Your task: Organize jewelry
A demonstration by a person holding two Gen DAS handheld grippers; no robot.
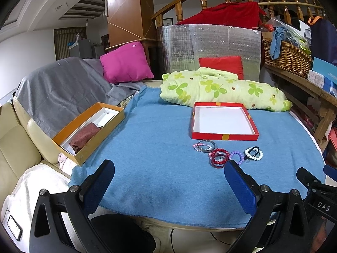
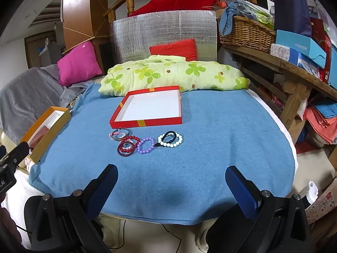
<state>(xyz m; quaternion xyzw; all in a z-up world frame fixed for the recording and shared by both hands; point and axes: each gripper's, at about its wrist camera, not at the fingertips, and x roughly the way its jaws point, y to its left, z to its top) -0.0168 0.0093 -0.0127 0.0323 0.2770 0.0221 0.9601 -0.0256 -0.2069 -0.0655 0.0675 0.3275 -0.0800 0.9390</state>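
Several bead bracelets lie on the blue cloth in front of an empty red tray: a pink-clear one, a red one, a purple one, and a white one with a black loop. The left wrist view shows the same tray, the red bracelet and the white bracelet. My left gripper is open and empty, near the table's front edge, with the bracelets just beyond its right finger. My right gripper is open and empty, well short of the bracelets.
An orange box holding a brown cloth overhangs the table's left edge. A green flowered quilt lies behind the tray. A wooden bench with a wicker basket and boxes stands to the right. A grey-covered sofa is to the left.
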